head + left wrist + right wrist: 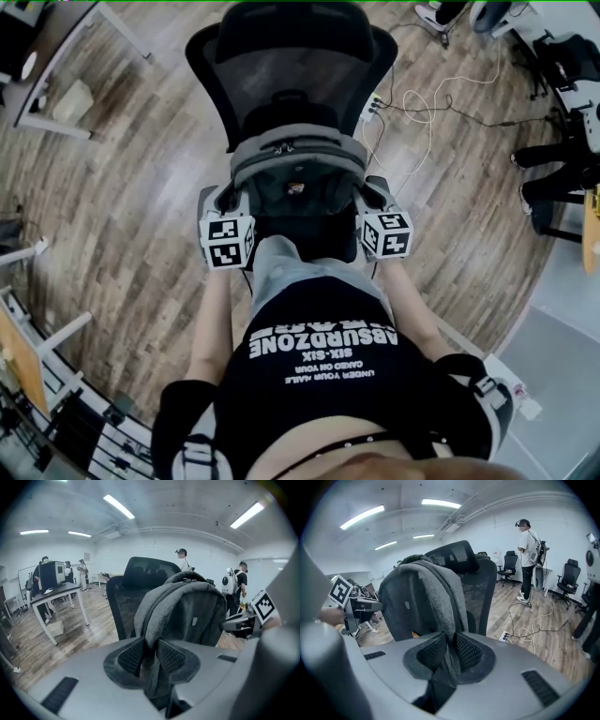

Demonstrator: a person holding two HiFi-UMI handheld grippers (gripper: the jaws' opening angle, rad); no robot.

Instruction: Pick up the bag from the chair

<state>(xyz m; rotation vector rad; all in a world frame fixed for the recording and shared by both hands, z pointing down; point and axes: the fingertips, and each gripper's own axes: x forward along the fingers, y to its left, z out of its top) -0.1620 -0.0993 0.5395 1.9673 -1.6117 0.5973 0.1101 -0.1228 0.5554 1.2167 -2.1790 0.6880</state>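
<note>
Two grips: left fingers (132, 656) and right fingers (468, 652) both narrow, each clamped on a strap.
Straps: left strap (151, 625) and right strap (441, 607) rise ahead from the pads.
Bag (298, 183): upright, just ahead between both, equally near.
Chair (291, 56): directly beyond bag; whether they touch is hidden.

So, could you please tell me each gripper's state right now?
Left gripper: shut on a strap of the grey backpack.
Right gripper: shut on its other strap.
</note>
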